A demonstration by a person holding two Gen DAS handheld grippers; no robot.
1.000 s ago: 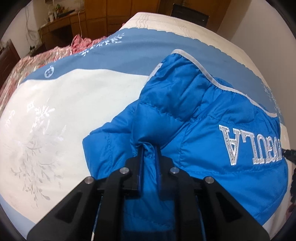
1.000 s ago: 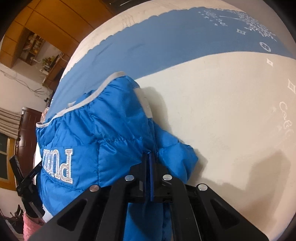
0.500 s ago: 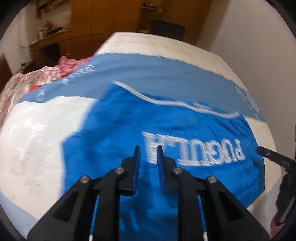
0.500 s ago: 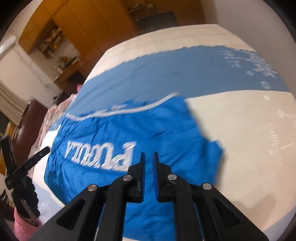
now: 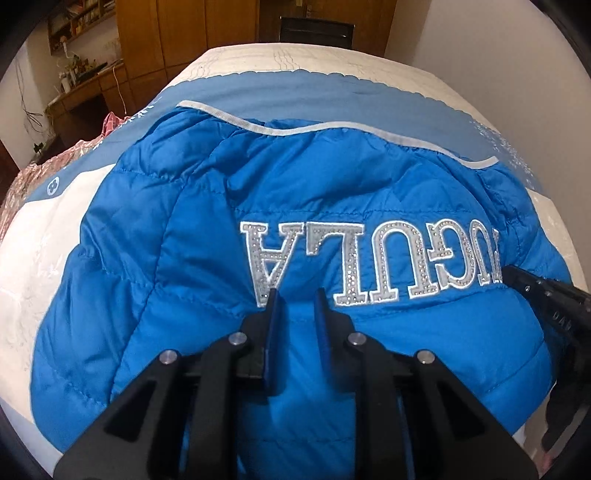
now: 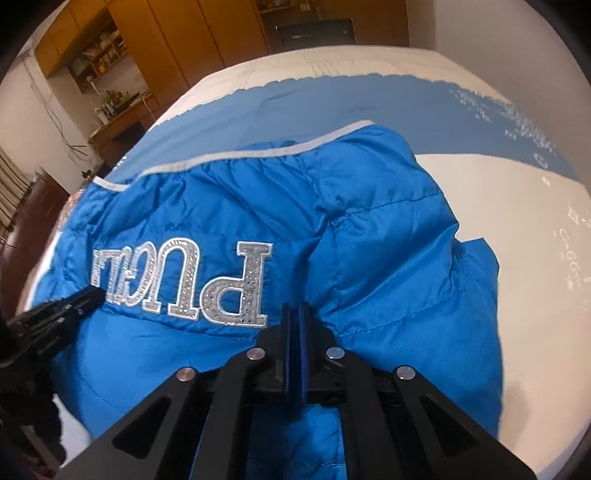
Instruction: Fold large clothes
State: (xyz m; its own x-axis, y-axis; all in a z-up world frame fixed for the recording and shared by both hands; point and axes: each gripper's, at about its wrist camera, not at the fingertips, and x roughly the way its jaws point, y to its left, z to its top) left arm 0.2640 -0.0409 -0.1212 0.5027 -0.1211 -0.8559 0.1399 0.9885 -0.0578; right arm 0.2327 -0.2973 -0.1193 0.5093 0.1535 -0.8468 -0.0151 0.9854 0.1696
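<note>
Both grippers have let go of the jacket since a second ago, when each pinched a fold of blue fabric; half a second ago they were lifting off in a blur, and now the jacket lies spread on the bed with the views sharp again.

From the left wrist view, the left gripper hangs over the near part of the jacket, fingers apart with blue cloth showing in the gap and nothing between them. Silver lettering reads upside down across the jacket just past the fingertips. A grey trim runs along the jacket's far edge, lying on the blue band of the bedcover. At the right edge of this view the right gripper's dark tip touches or overlaps the end of the lettering.

From the right wrist view, the right gripper sits over the jacket's near edge, its fingers drawn almost together, only a thin slit between them; I cannot tell whether any cloth is caught there. The lettering lies to its left, and the left gripper's tip shows at the left edge, beside the letters. A sleeve fold bulges to the right over white bedcover.

Beyond the bed stand wooden cabinets and a cluttered desk; pink fabric lies at the bed's left side.
</note>
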